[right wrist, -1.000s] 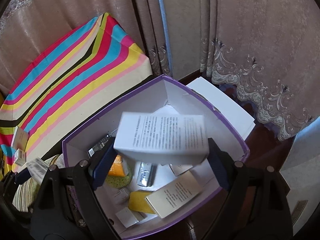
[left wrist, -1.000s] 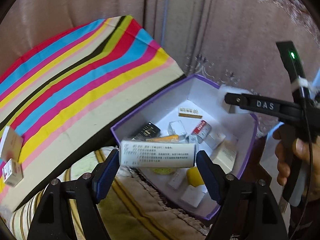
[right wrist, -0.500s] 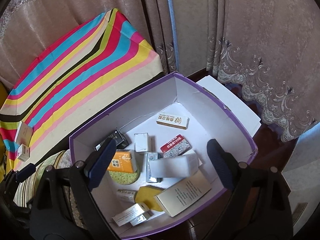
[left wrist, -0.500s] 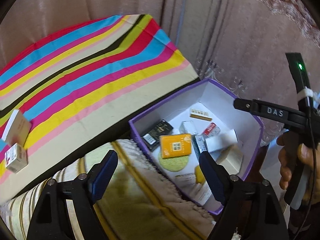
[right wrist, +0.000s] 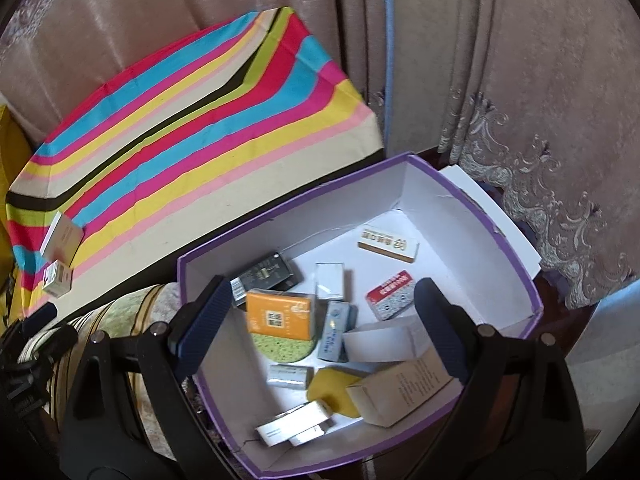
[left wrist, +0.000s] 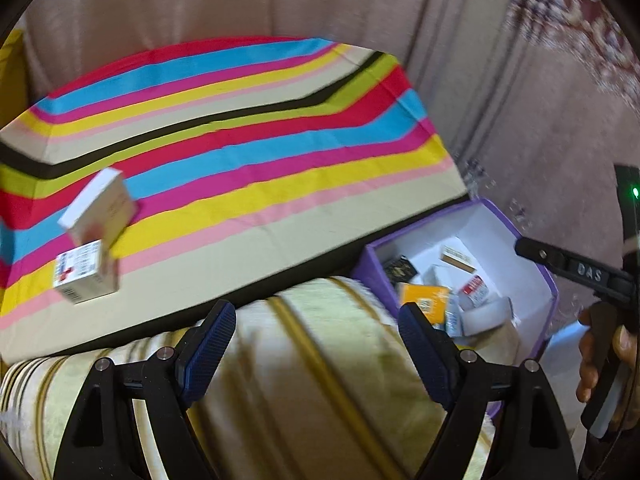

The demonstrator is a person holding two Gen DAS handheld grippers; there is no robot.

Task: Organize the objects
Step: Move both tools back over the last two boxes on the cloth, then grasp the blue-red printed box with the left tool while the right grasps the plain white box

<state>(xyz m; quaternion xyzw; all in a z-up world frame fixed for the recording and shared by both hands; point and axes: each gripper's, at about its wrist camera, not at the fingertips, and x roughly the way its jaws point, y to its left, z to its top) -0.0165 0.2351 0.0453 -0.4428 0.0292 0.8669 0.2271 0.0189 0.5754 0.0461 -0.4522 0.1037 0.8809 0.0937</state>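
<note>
Pink-brown curtains (right wrist: 500, 60) with an embroidered hem hang behind everything; in front of them a table draped in a cloth of red, blue, pink, yellow and cream stripes (left wrist: 240, 152) fills the left of both views; a cushion of pale green and gold striped fabric (left wrist: 312, 380) lies just below its near edge.

Purple cardboard box with a white inside (right wrist: 436, 208) sits beside the table's right corner, touching the cushion; its white lid (right wrist: 492, 216) lies flat behind the far wall.

Left gripper (left wrist: 316, 354) hangs over the cushion, blue pads spread wide, nothing between them. Right gripper (right wrist: 320, 328) hangs over the box, pads likewise spread and empty; its jaws have just been opening; a hand (left wrist: 600, 352) holds its handle at the right edge of the left view.

In the box, loose and overlapping: a long cream carton with printed text (right wrist: 400, 388); a plain white carton (right wrist: 384, 344) just above it; an orange flat packet (right wrist: 280, 312) on a round green sponge (right wrist: 284, 350); a black packet (right wrist: 268, 274); a red-and-white small box (right wrist: 392, 294); a white-and-tan narrow box (right wrist: 388, 242) near the far wall; a yellow sponge (right wrist: 332, 392).

On the cloth, far left: a tall cream box (left wrist: 100, 208) touching a small white box with red print (left wrist: 82, 272).
</note>
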